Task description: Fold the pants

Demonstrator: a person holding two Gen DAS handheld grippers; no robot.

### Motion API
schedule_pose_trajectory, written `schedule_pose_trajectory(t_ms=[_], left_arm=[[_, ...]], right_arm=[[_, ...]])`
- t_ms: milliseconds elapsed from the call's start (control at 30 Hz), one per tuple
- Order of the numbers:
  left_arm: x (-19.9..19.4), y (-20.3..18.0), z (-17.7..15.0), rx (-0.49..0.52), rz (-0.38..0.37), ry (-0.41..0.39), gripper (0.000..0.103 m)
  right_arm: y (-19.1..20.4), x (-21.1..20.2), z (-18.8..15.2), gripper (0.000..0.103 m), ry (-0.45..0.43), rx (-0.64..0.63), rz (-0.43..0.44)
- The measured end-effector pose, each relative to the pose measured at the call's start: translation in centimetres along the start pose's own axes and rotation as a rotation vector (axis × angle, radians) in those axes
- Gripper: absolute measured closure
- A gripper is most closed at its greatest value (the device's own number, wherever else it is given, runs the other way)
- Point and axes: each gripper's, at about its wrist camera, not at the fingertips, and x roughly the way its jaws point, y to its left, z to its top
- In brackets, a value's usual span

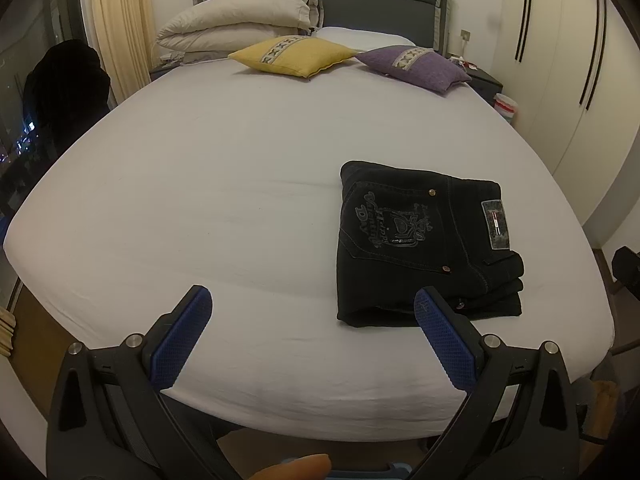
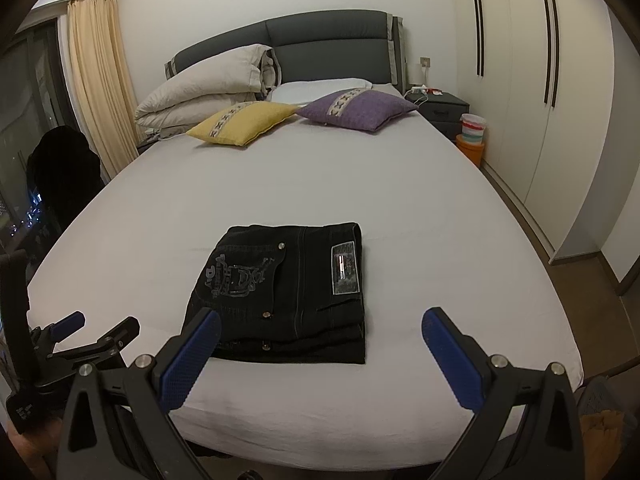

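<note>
Black pants (image 1: 424,244) lie folded into a compact rectangle on the white bed sheet (image 1: 224,184), back pocket print and waist label facing up. In the right wrist view the same folded pants (image 2: 284,292) rest near the bed's foot. My left gripper (image 1: 314,300) hovers open near the foot edge, left of the pants, its right finger overlapping their near corner in view. My right gripper (image 2: 320,324) is open too, held back from the pants with nothing between its blue pads. At the left edge of the right wrist view the left gripper (image 2: 94,326) shows, apart from the pants.
A yellow cushion (image 1: 294,56), a purple cushion (image 1: 414,66) and a folded beige duvet (image 1: 240,16) lie at the bed's head. A nightstand (image 2: 440,110) and stacked containers (image 2: 472,132) stand to the right by white wardrobe doors (image 2: 540,92). A dark chair (image 2: 60,168) stands by the curtain.
</note>
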Motion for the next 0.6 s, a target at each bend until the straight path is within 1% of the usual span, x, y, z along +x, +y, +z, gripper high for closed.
schedule_pose_trajectory(t_ms=[600], left_arm=[[0.28,0.12,0.10,0.007,0.001,0.004,0.000]], right_arm=[[0.03,0.63,-0.22,0.000,0.026,-0.003,0.004]])
